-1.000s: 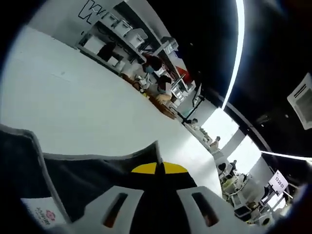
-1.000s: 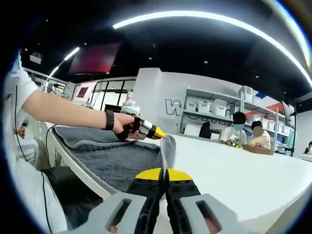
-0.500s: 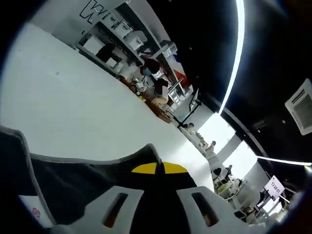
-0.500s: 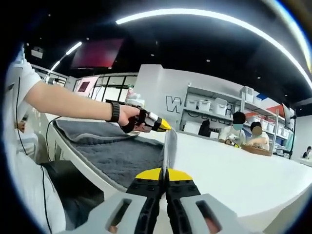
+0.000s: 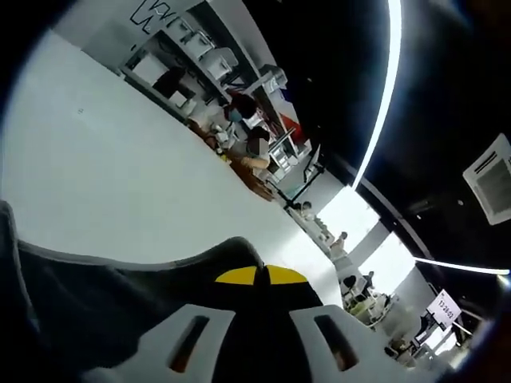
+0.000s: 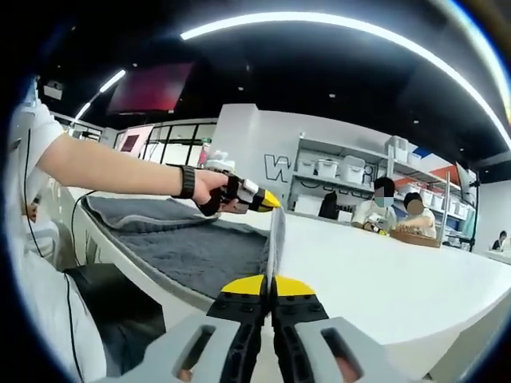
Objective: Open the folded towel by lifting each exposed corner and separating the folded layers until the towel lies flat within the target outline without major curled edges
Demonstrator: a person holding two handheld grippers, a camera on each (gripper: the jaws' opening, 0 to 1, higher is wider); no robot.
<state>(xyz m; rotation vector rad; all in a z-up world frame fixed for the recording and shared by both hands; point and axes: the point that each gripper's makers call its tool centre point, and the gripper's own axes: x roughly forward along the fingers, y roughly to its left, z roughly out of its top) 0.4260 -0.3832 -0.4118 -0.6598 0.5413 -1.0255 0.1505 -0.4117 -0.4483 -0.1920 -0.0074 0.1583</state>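
A dark grey towel (image 6: 200, 251) with a pale hem lies spread over the white table (image 6: 383, 271). My right gripper (image 6: 269, 285) is shut on the towel's near corner, whose edge rises straight up between the yellow tips. In the right gripper view my left gripper (image 6: 271, 199), held in a person's hand, pinches the far corner of the same edge. In the left gripper view my left gripper (image 5: 258, 274) is shut on the towel (image 5: 120, 295), with a fold peaking just above its yellow tips. The edge is stretched taut between both grippers.
The white table (image 5: 104, 183) runs far beyond the towel. Shelves with white bins (image 6: 335, 171) line the back wall, and people (image 6: 395, 211) sit at the table's far end. A person's arm (image 6: 112, 171) reaches in from the left.
Both grippers keep their hold on the towel. The left gripper has moved further along the table, drawing the held edge tighter and flatter. The white label at the left gripper view's lower left has gone out of sight.
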